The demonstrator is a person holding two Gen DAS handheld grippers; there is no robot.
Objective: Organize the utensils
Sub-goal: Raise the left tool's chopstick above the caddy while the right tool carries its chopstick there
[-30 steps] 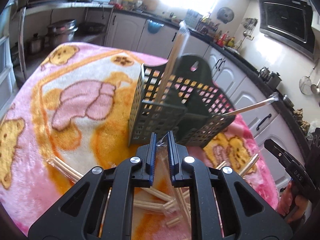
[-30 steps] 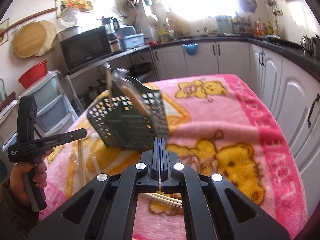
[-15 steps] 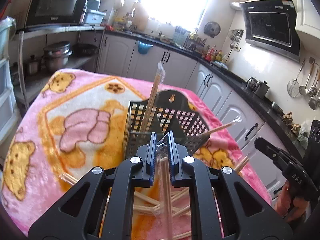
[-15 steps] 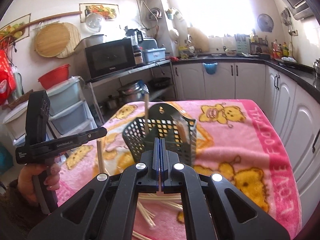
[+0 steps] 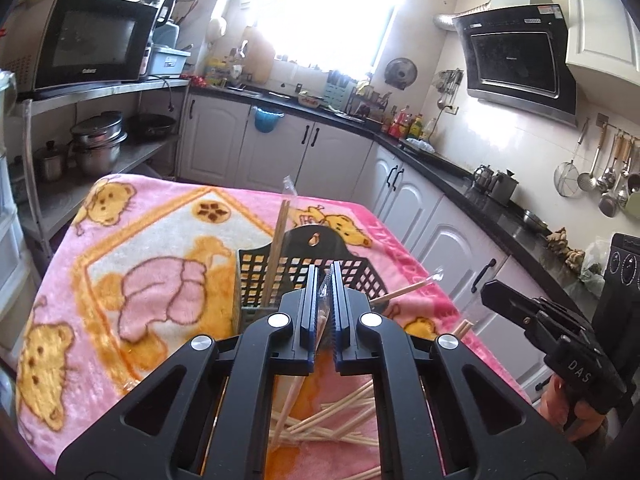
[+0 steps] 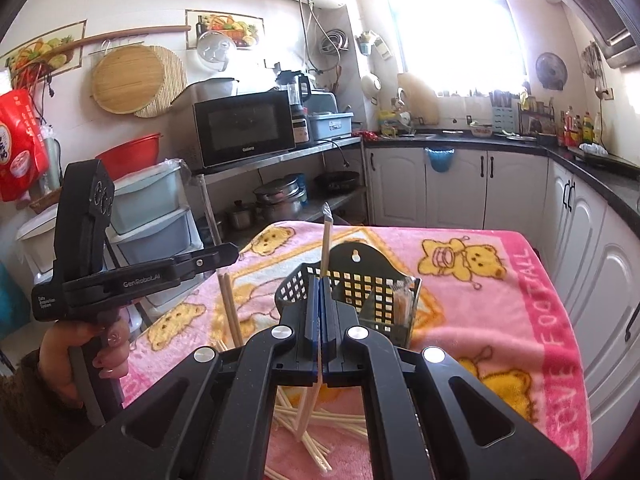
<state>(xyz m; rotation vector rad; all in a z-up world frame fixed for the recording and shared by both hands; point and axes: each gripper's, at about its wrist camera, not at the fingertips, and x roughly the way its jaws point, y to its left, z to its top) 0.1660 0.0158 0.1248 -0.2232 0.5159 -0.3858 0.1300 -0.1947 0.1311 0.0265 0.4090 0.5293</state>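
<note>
A dark green perforated utensil basket (image 5: 256, 276) (image 6: 400, 292) stands on the pink blanket. A wrapped pair of chopsticks (image 5: 278, 248) stands in it. My left gripper (image 5: 324, 280) is shut on a plastic-wrapped pair of chopsticks (image 5: 298, 392) that hangs down in front of the basket. My right gripper (image 6: 320, 292) is shut on another wrapped pair of chopsticks (image 6: 325, 248), held nearly upright above the table. Several loose wrapped chopsticks (image 5: 336, 420) (image 6: 316, 428) lie in a pile on the blanket below both grippers.
The table wears a pink bear-print blanket (image 5: 160, 280) (image 6: 500, 320). White cabinets (image 5: 420, 216) run along the right and far sides. A steel shelf with pots (image 5: 96, 148) and a microwave (image 6: 244, 128) stands to the left.
Both grippers have risen and tilted up, so the basket sits lower and smaller in view. The chopsticks stay held in each gripper.
</note>
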